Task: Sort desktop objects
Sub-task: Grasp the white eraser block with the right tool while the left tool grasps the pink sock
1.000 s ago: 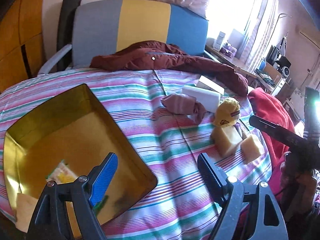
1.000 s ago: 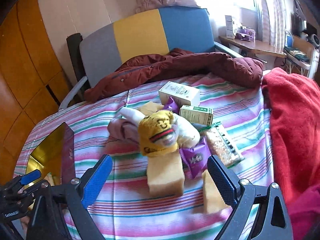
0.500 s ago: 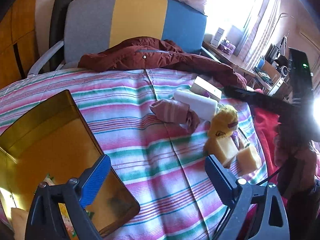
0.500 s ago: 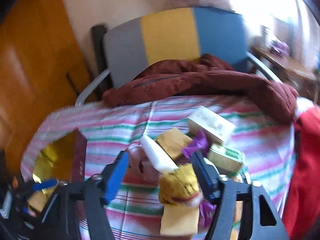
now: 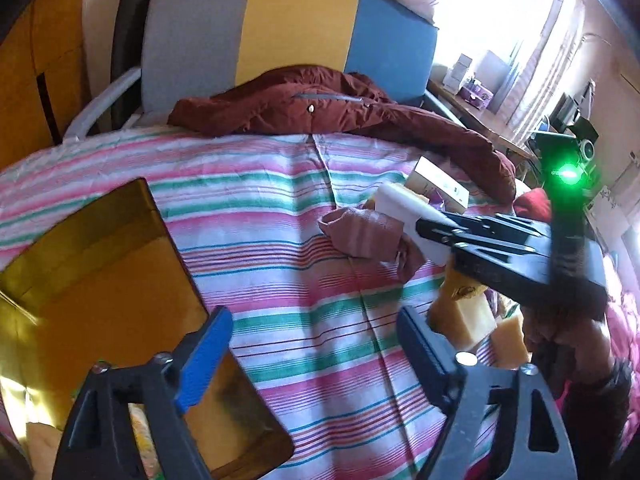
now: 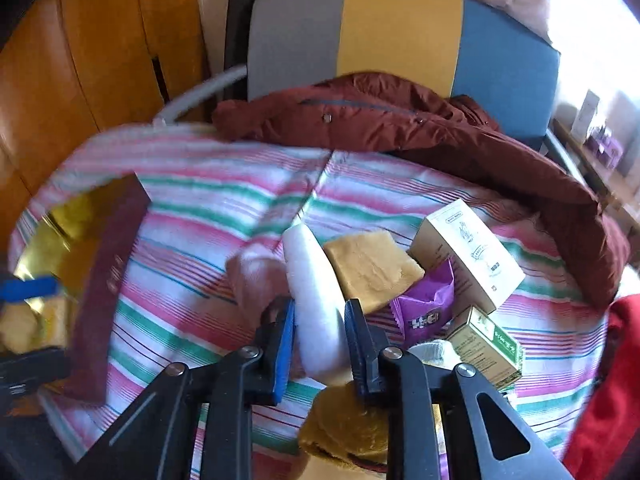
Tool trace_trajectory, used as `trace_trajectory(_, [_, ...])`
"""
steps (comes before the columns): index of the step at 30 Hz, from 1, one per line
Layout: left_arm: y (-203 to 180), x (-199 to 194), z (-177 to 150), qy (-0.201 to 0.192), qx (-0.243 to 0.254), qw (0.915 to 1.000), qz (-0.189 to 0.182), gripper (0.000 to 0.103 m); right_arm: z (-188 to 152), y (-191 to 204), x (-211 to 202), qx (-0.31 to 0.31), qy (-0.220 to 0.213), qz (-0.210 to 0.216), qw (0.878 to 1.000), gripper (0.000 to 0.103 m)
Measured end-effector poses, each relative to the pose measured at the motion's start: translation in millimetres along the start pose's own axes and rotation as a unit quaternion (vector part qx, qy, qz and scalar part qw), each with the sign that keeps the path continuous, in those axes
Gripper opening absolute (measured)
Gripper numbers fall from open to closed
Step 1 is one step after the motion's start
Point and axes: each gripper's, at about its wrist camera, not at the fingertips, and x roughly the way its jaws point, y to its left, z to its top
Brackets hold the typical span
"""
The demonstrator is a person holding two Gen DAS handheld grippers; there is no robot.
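A white foam block [image 6: 316,292] lies on the striped cloth [image 5: 280,208] among a heap of objects. My right gripper [image 6: 320,340] is closing on it, and both pads press its sides. The left wrist view shows that gripper [image 5: 436,236] clamped on the block's [image 5: 400,204] near end. My left gripper [image 5: 314,344] hovers beside the gold tray [image 5: 100,260], its jaws narrowing with nothing between them. Small packets lie in the tray's near corner.
Around the block lie a pink cloth [image 6: 256,276], a yellow sponge [image 6: 372,268], a purple packet [image 6: 428,308], a cream box [image 6: 468,260], a green box [image 6: 488,344] and a yellow plush [image 6: 348,424]. A maroon jacket [image 5: 340,108] lines the far edge.
My right gripper rolled, moved forward to the white block and went from wide open to shut on it. My left gripper drifted right off the tray, and its jaws widened, then narrowed.
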Motion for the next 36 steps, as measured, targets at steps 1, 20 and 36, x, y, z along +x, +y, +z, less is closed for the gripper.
trace_trajectory(1, [0, 3, 2, 0.004, -0.007, 1.0, -0.002, 0.07, 2, -3, -1, 0.009, -0.003, 0.008, 1.0, 0.025])
trace_trajectory(20, [-57, 85, 57, 0.035, 0.02, 0.999, -0.02, 0.072, 7, -71, -45, 0.178, -0.108, 0.112, 0.972, 0.022])
trace_trajectory(36, [-78, 148, 65, 0.067, 0.086, 0.994, -0.006, 0.063, 3, -81, -23, 0.188, -0.072, 0.081, 0.976, 0.02])
